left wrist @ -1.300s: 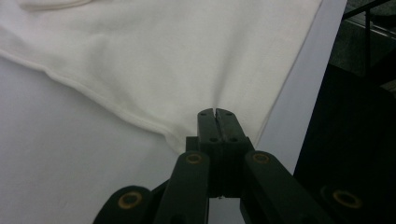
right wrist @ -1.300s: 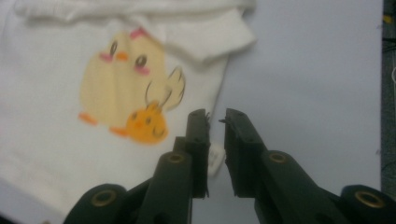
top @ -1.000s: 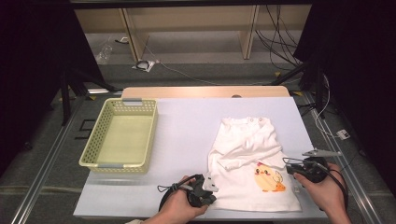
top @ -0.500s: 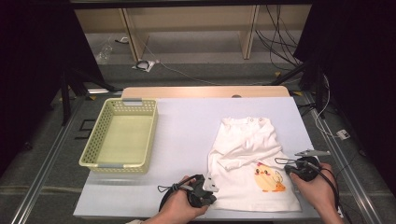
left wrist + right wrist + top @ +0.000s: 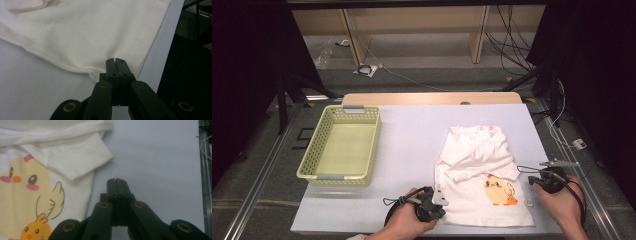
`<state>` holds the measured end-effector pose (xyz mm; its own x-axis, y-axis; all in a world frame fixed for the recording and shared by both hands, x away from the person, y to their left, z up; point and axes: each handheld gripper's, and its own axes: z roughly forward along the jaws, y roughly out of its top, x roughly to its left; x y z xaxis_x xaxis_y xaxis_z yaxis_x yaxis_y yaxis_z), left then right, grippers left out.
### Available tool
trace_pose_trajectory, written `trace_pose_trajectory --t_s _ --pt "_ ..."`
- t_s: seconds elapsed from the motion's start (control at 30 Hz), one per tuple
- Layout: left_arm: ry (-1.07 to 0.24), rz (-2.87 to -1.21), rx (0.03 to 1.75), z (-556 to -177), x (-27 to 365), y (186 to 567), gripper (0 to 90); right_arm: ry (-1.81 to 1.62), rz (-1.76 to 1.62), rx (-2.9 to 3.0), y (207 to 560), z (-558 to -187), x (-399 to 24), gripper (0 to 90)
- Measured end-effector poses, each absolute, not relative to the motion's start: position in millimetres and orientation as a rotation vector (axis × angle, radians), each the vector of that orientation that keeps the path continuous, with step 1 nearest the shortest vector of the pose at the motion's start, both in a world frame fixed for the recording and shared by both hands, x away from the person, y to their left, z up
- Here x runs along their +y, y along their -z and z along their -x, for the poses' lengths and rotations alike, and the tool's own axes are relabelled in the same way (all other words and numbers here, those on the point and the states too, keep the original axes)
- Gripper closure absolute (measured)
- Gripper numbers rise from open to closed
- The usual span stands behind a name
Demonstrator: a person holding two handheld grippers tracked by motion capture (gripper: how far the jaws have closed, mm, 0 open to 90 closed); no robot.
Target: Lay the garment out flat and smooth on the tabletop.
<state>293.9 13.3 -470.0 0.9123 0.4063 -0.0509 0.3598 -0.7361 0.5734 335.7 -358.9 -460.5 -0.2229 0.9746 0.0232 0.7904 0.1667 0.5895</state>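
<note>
**Both grippers closed beside the white shirt at the near table edge**

Nearest, left hand (image 5: 409, 217) holds the left gripper (image 5: 438, 196) at the shirt's near-left corner. In the left gripper view its fingers (image 5: 116, 65) are pressed together, tips over the shirt's hem corner; nothing visibly pinched between them, cloth lies just under and ahead of the tips. Can't tell if the tips touch the fabric.

Right hand (image 5: 562, 202) holds the right gripper (image 5: 524, 170) at the right side of the shirt, just beside the sleeve. In the right gripper view its fingers (image 5: 117, 185) are together, having just closed, nothing between them; they sit over bare table, sleeve cuff (image 5: 98, 157) a little ahead and to their left, apart from the tips.

Shirt (image 5: 484, 175) lies flat on the near-right part of the table (image 5: 417, 135), collar pointing away from the person, hem near the front edge. One sleeve folds across the chest. Yellow chick print (image 5: 499, 190) on the lower front, small second chick under it in the right gripper view. Small tag at the hem's right corner.

Farther left, pale yellow-green basket (image 5: 314, 155) stands on the table's left side, well apart from the shirt, open side up, grey handle tabs at the near and far rims.

Beyond the table: wooden strip along the far edge, then floor with cables (image 5: 372, 69) and wooden shelf legs.
</note>
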Motion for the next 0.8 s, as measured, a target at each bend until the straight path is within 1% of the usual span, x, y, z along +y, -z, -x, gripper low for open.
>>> trace_pose_trajectory --t_s 0.03,0.07,0.1,0.13,0.17,0.23,0.27,0.33,0.4,0.43,0.47,0.5,0.53,0.8 --pt "-0.103 -2.468 0.548 -293.5 13.1 470.1 89.8 -0.764 -1.665 2.111 460.1 -336.3 -358.6 90.0" --pt "-0.103 -2.468 0.55 -293.3 13.2 470.3 89.8 -0.798 -1.656 2.114 460.4 -336.9 -357.8 88.2" --pt "-0.103 -2.467 0.551 -293.1 13.3 470.6 89.8 -0.828 -1.647 2.115 461.5 -338.3 -356.2 84.0" --pt "-0.103 -2.467 0.551 -293.1 13.3 470.6 89.8 -0.828 -1.647 2.115 461.5 -338.3 -356.2 84.0" --pt "-0.102 -2.464 0.553 -292.9 13.6 470.8 89.8 -0.837 -1.633 2.135 464.1 -341.1 -352.2 80.3" --pt "-0.102 -2.464 0.552 -292.9 13.9 470.7 89.7 -0.843 -1.631 2.151 466.8 -343.7 -348.7 75.8" --pt "-0.103 -2.468 0.549 -293.3 14.4 470.5 89.8 -0.84 -1.637 2.154 467.9 -345.1 -347.2 74.2" --pt "-0.102 -2.468 0.548 -293.2 14.7 470.6 89.8 -0.814 -1.631 2.178 472.3 -348.4 -344.7 73.7" --pt "-0.102 -2.468 0.547 -293.4 15.0 470.6 89.8 -0.8 -1.627 2.176 474.0 -348.2 -341.3 76.6" --pt "-0.102 -2.468 0.547 -293.4 15.0 470.6 89.8 -0.792 -1.611 2.182 473.8 -348.0 -339.9 81.9" --pt "-0.099 -2.468 0.548 -293.8 14.6 470.8 89.8 -0.806 -1.623 2.187 474.1 -347.9 -338.9 84.6" --pt "-0.099 -2.468 0.548 -293.8 14.6 470.8 89.8 -0.806 -1.623 2.187 474.1 -347.9 -338.9 84.6" --pt "-0.098 -2.465 0.551 -293.5 13.8 471.4 89.7 -0.803 -1.626 2.189 474.4 -347.4 -337.6 88.3" --pt "-0.097 -2.463 0.545 -295.1 10.2 469.4 89.8 -0.779 -1.643 2.138 468.7 -345.6 -343.1 89.7"
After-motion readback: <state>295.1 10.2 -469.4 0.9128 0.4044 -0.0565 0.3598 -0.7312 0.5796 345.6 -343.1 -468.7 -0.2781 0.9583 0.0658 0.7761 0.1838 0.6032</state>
